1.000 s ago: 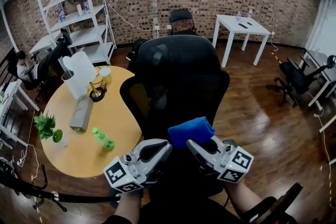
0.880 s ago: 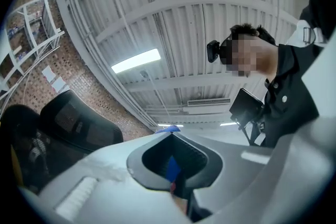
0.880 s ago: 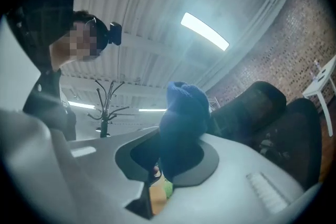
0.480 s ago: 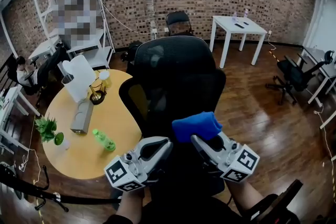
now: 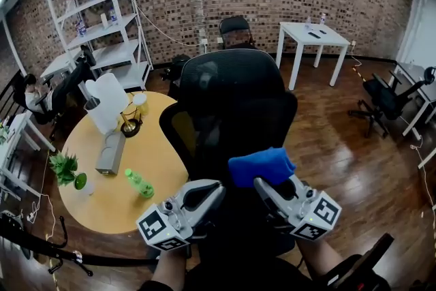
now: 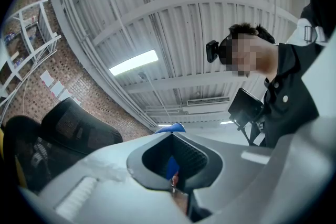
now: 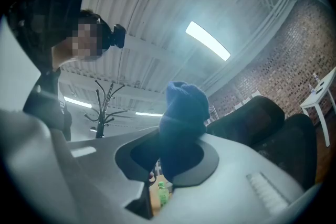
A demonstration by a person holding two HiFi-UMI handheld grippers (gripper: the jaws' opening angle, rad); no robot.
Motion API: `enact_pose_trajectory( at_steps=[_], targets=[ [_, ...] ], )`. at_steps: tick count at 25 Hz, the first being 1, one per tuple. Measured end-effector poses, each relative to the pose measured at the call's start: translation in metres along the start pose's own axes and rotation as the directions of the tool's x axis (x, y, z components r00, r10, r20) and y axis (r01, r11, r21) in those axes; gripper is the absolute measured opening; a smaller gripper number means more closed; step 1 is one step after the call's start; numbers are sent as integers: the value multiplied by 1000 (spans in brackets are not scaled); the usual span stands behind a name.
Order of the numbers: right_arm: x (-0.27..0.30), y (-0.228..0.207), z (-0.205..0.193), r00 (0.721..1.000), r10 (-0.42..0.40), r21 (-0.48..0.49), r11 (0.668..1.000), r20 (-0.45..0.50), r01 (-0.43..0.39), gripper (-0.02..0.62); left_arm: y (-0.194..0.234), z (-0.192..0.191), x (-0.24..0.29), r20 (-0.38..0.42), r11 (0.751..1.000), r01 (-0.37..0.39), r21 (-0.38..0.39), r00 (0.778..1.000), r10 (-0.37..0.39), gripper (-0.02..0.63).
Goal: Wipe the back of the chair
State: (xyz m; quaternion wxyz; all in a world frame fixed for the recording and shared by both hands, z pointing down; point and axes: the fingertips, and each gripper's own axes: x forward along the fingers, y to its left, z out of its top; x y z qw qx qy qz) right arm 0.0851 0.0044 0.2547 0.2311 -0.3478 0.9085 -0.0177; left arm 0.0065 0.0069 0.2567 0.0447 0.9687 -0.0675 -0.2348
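Note:
A black mesh office chair (image 5: pixel 231 105) stands right in front of me, its back towards me. My right gripper (image 5: pixel 264 183) is shut on a folded blue cloth (image 5: pixel 262 165), which it holds just short of the lower part of the chair back. In the right gripper view the blue cloth (image 7: pixel 184 113) sticks up out of the jaws, with the chair (image 7: pixel 257 118) behind it. My left gripper (image 5: pixel 214 189) is beside it on the left, shut with nothing in it. The left gripper view looks up at the ceiling, with the chair (image 6: pixel 73 123) at lower left.
A round yellow table (image 5: pixel 102 194) to the chair's left carries a green bottle (image 5: pixel 138 182), a small plant (image 5: pixel 63 167) and a white jug (image 5: pixel 107 100). A white shelf unit (image 5: pixel 102 10), a white table (image 5: pixel 315 34) and more black chairs (image 5: pixel 381 99) stand around on the wooden floor.
Both grippers have drifted slightly to the right and lower in the view. The blue cloth stays in the right gripper; the chair has not moved.

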Motion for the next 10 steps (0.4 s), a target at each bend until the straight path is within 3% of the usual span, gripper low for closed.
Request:
enact_pose_trajectory(
  at_steps=[10],
  targets=[
    [-6, -10, 2, 999, -29, 12, 1000, 14, 29, 54, 7, -4, 6, -8, 1000, 12, -10, 1000, -12, -8]
  ],
)
